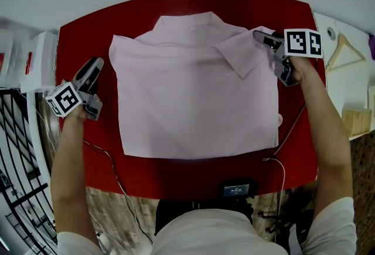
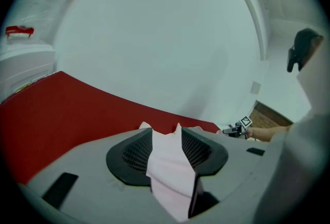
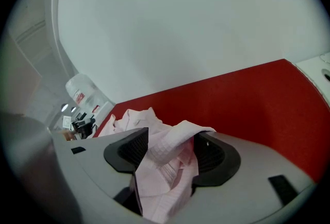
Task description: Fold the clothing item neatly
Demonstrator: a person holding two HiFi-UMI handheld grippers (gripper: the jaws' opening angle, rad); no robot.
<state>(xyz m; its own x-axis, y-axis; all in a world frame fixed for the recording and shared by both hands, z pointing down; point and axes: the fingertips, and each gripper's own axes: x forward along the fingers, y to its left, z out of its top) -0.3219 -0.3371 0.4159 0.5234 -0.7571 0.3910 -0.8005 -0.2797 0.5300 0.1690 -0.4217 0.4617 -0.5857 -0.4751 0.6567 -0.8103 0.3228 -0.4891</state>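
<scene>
A pale pink shirt [image 1: 193,89] lies folded into a rough rectangle on the red table [image 1: 88,31], collar at the far edge. My left gripper [image 1: 94,66] rests on the table just left of the shirt, apart from it, jaws open; in the left gripper view the shirt [image 2: 167,164] shows through the gap of the left gripper [image 2: 166,140]. My right gripper [image 1: 262,37] sits at the shirt's far right corner. In the right gripper view, loose bunched cloth [image 3: 165,161] lies between the wide-open jaws of the right gripper [image 3: 170,151], one flap draped over the right jaw.
A white hanger [image 1: 345,48] lies on a white surface at the right, with a wooden box [image 1: 356,122] below it. White bags [image 1: 35,60] stand at the left. Cables [image 1: 114,172] trail over the table's front edge beside a small device [image 1: 237,189].
</scene>
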